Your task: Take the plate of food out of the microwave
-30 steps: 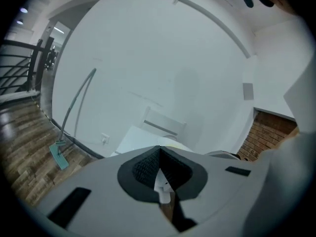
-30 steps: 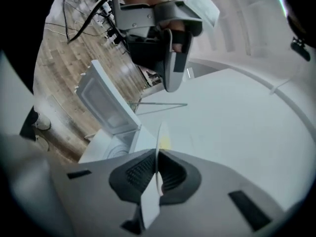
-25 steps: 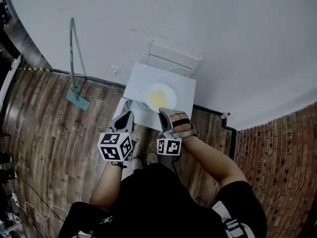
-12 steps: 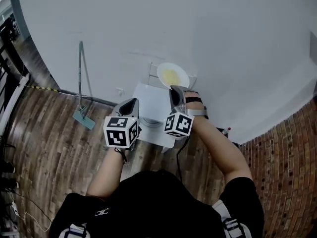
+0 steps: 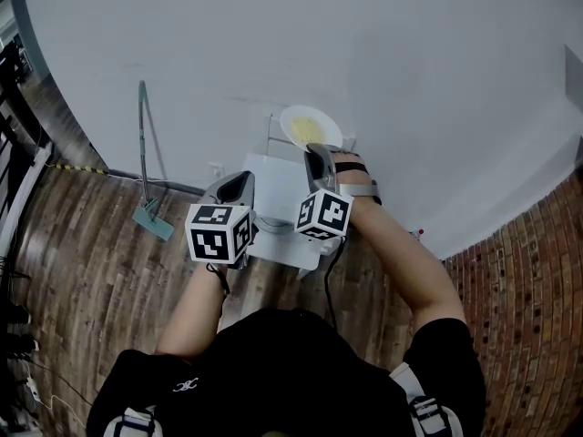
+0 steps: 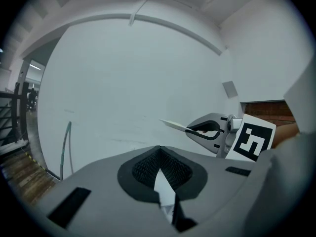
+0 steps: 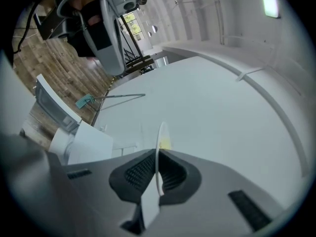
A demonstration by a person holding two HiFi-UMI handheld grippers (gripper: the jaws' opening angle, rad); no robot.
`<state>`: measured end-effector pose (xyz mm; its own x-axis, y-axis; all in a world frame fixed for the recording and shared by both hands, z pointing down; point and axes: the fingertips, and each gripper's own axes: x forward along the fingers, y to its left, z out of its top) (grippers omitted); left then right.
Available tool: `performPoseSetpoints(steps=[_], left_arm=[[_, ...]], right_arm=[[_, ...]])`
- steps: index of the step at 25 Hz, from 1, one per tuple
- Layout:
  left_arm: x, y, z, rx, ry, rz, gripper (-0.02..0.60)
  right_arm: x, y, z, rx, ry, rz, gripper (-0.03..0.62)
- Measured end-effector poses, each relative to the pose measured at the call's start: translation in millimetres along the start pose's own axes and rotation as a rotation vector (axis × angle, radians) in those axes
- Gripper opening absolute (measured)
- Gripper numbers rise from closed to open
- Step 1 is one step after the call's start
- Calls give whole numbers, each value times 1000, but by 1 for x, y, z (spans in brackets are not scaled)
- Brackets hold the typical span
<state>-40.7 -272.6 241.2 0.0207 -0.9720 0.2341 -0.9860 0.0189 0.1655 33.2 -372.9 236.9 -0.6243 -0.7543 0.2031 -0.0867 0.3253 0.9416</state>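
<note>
A white plate with yellow food on it hangs in the air in front of the pale wall. My right gripper is shut on its near rim. In the right gripper view the plate shows edge-on between the pads. From the left gripper view the right gripper appears with the plate's rim sticking out of it. My left gripper floats to the left of the plate with its jaws together and nothing held. Below both stands the white microwave.
A long-handled mop leans on the wall to the left. Wooden floor spreads on the left and brick paving on the right. In the right gripper view a white box with an open flap stands at the left.
Both grippers have risen. The plate has come up off the white top with the right gripper and now hangs higher against the wall. The left gripper rolled a little.
</note>
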Motion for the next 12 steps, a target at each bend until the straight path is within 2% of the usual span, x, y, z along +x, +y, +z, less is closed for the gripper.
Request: performPoseSetpoints(steps=[12], left_arm=[[-5,11,-8,-31,9,-6,-3]], right_arm=[[7,13,6,-37,19,37,24]])
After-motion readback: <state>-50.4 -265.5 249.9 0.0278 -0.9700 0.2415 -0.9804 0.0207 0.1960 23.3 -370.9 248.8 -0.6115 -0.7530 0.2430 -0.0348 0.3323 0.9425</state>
